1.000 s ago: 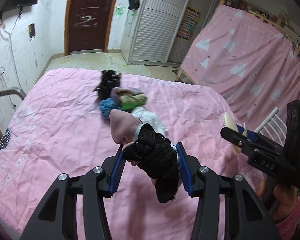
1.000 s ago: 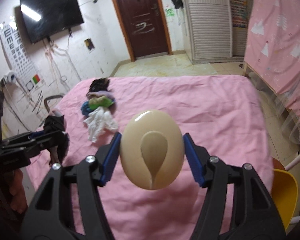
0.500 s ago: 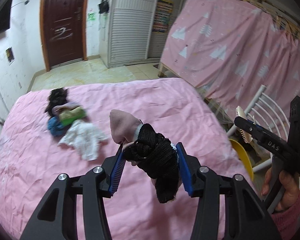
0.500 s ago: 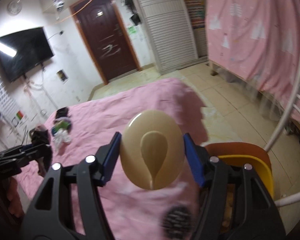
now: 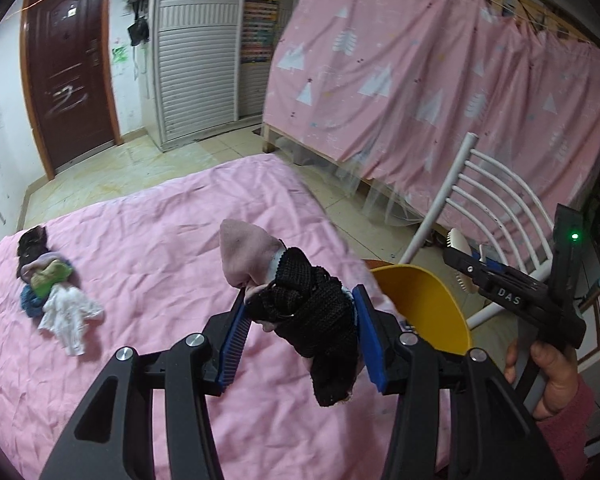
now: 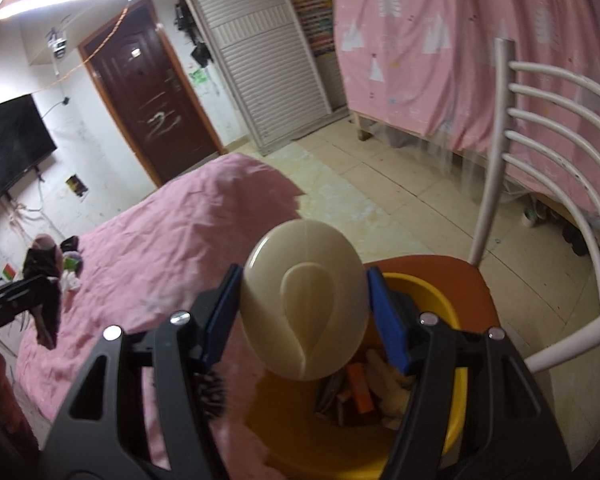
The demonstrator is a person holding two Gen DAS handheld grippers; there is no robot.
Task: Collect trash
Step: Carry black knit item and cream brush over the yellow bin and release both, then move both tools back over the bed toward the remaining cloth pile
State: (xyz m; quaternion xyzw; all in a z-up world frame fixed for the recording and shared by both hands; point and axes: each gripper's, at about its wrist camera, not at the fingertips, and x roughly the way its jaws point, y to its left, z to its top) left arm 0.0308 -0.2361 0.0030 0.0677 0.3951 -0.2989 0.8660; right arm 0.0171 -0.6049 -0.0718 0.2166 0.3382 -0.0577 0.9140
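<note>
My left gripper (image 5: pixel 300 336) is shut on a bundle of black knit cloth (image 5: pixel 312 320) and a pink sock (image 5: pixel 246 254), held above the pink bed (image 5: pixel 140 248). My right gripper (image 6: pixel 304 316) is shut on a cream oval hairbrush (image 6: pixel 304 300), held over a yellow bin (image 6: pixel 428 432) that holds several scraps. The bin (image 5: pixel 420 308) shows right of my left gripper. The right gripper (image 5: pixel 480 268) also shows in the left wrist view, and the left gripper (image 6: pixel 40 292) in the right wrist view.
A pile of small clothes (image 5: pixel 54 292) lies on the bed's left side. The bin stands on an orange seat (image 6: pixel 452 272) of a white chair (image 5: pixel 492 200). A pink curtain (image 5: pixel 440 72) hangs behind; a brown door (image 5: pixel 68 72) is far left.
Both grippers have swung right, from over the bed toward the chair. The yellow bin has come into view under the right gripper. Both grips are unchanged.
</note>
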